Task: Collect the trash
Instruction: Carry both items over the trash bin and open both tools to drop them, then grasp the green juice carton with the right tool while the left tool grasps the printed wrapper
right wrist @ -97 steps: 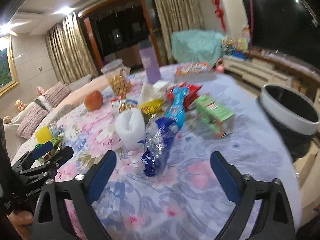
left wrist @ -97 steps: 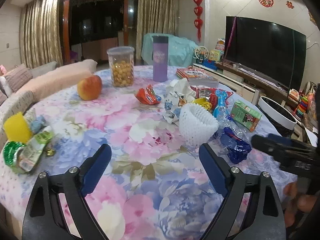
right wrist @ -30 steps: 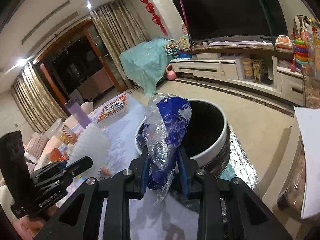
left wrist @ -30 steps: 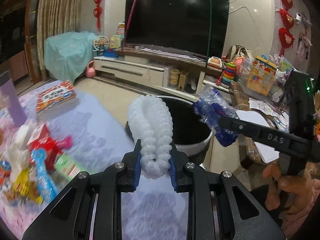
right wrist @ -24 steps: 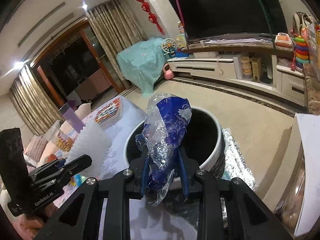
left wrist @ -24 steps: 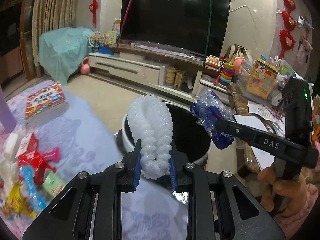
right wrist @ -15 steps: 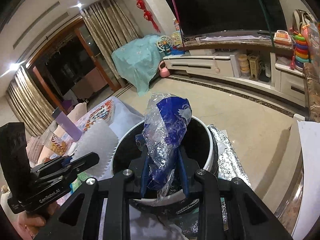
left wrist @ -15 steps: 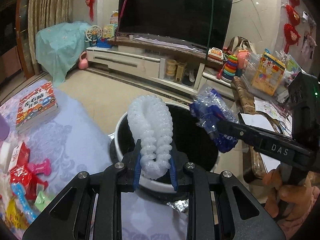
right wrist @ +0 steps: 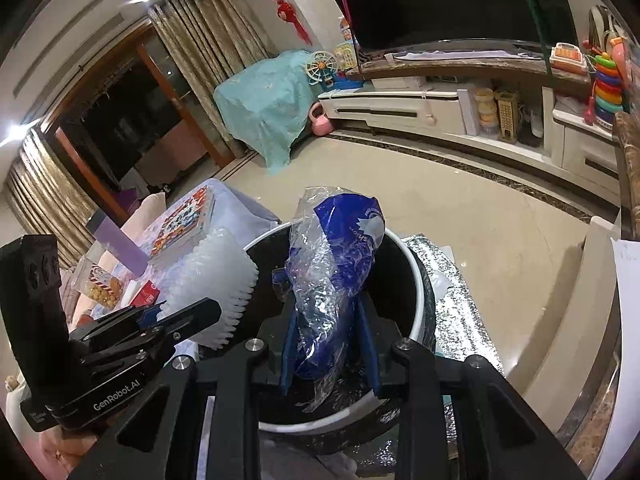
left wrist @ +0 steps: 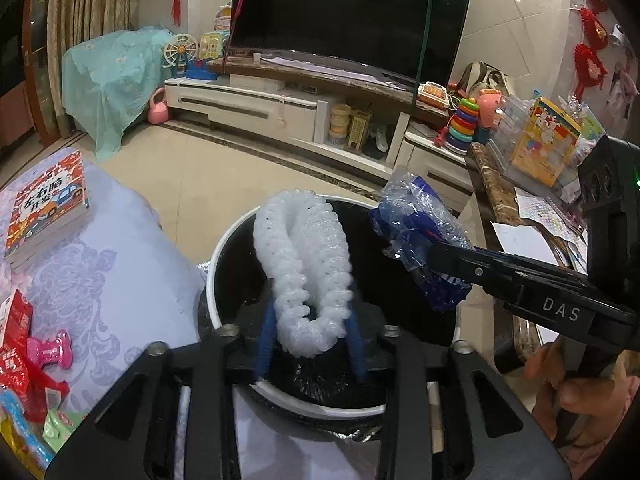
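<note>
My left gripper (left wrist: 310,340) is shut on a white foam fruit net (left wrist: 306,268) and holds it over the round white-rimmed trash bin (left wrist: 224,240) with a black liner. My right gripper (right wrist: 328,352) is shut on a crumpled blue and clear plastic bag (right wrist: 336,264) and holds it above the same bin (right wrist: 416,280). In the left wrist view the right gripper (left wrist: 432,252) reaches in from the right with the bag (left wrist: 416,232). In the right wrist view the left gripper (right wrist: 160,320) and the foam net (right wrist: 216,276) are at the left.
The table with the floral cloth (left wrist: 120,264) lies to the left of the bin, with a book (left wrist: 44,208) and red wrappers (left wrist: 20,360) on it. A TV stand (left wrist: 280,104) and toys stand behind. A marble counter (left wrist: 496,184) is at the right.
Both grippers took trash off the table and carried it to the bin. Over the last second they moved closer, and now hang over its opening.
</note>
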